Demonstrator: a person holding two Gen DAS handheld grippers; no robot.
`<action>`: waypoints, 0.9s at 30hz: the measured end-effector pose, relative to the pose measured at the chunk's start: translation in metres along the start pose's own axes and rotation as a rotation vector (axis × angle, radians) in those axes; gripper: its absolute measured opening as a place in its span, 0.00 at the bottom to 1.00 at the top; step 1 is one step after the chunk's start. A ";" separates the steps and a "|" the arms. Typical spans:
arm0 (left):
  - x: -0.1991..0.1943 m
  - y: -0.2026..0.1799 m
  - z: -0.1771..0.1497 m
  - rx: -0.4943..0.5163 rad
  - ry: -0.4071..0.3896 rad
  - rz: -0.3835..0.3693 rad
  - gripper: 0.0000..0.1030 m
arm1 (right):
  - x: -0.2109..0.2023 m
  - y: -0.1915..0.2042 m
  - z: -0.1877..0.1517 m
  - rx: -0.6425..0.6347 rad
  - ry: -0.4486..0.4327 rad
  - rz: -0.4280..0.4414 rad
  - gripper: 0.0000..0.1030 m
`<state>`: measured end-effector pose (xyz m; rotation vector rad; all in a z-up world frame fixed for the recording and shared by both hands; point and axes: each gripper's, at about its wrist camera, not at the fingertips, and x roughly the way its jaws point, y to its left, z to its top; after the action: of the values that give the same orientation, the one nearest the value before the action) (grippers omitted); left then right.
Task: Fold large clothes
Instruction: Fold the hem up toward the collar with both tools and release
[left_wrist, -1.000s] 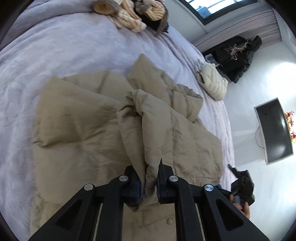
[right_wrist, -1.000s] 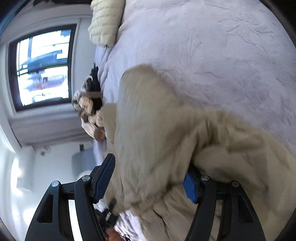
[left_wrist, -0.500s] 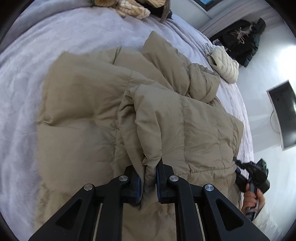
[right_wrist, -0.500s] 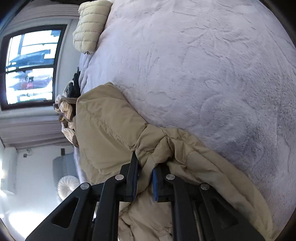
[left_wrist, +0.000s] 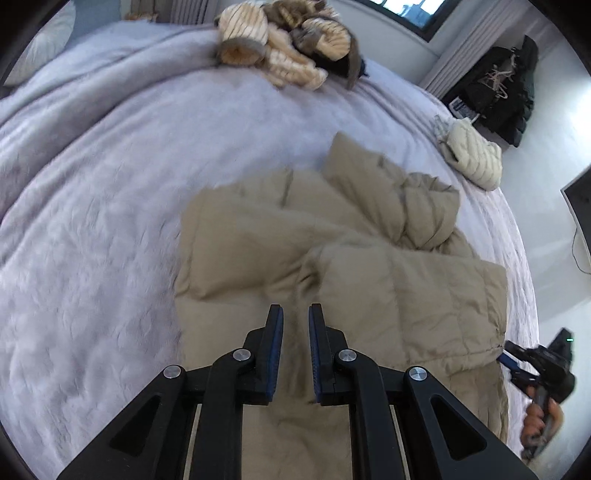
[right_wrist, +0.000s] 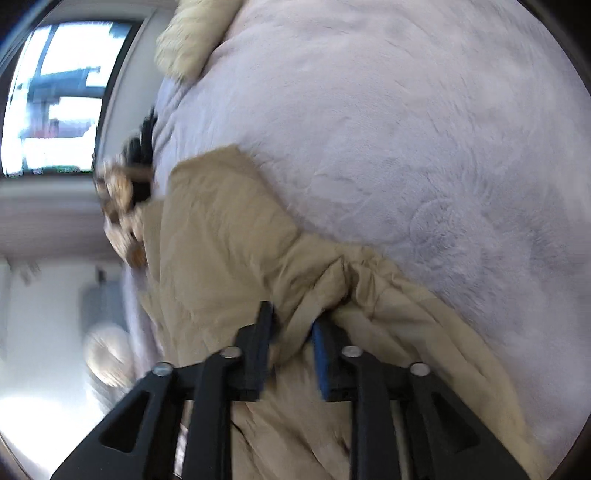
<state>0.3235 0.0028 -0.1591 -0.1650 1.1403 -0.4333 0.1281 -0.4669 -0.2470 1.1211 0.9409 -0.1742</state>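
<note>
A large tan puffer jacket (left_wrist: 351, 258) lies on the lilac bed cover (left_wrist: 110, 203), with one side folded over its middle. My left gripper (left_wrist: 295, 314) hovers just above the jacket's near part, jaws slightly apart and empty. My right gripper (right_wrist: 291, 317) is at the jacket's (right_wrist: 221, 240) right edge; its jaws are parted a little with a fold of tan fabric between them, and the view is blurred. The right gripper also shows in the left wrist view (left_wrist: 532, 365) at the jacket's lower right corner.
A heap of cream and brown clothes (left_wrist: 288, 48) lies at the bed's far side. A cream quilted garment (left_wrist: 472, 158) lies near the bed's right edge. Dark clothes (left_wrist: 498, 88) and a monitor (left_wrist: 580, 199) stand beyond the bed.
My left gripper let go of the jacket's fold, opened slightly and pulled back; the fold now lies flat. My right gripper's jaws widened a little around the fabric.
</note>
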 end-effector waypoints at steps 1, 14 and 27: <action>0.000 -0.006 0.002 0.010 -0.012 -0.008 0.14 | -0.014 0.015 -0.002 -0.097 -0.029 -0.020 0.36; 0.073 -0.047 -0.006 0.088 -0.030 0.144 0.14 | 0.035 0.102 0.059 -0.477 -0.085 -0.163 0.32; 0.107 -0.037 -0.010 0.128 -0.041 0.121 0.14 | 0.096 0.060 0.067 -0.481 -0.085 -0.288 0.28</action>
<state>0.3421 -0.0739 -0.2410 0.0069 1.0725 -0.3921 0.2582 -0.4638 -0.2672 0.5307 0.9992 -0.2140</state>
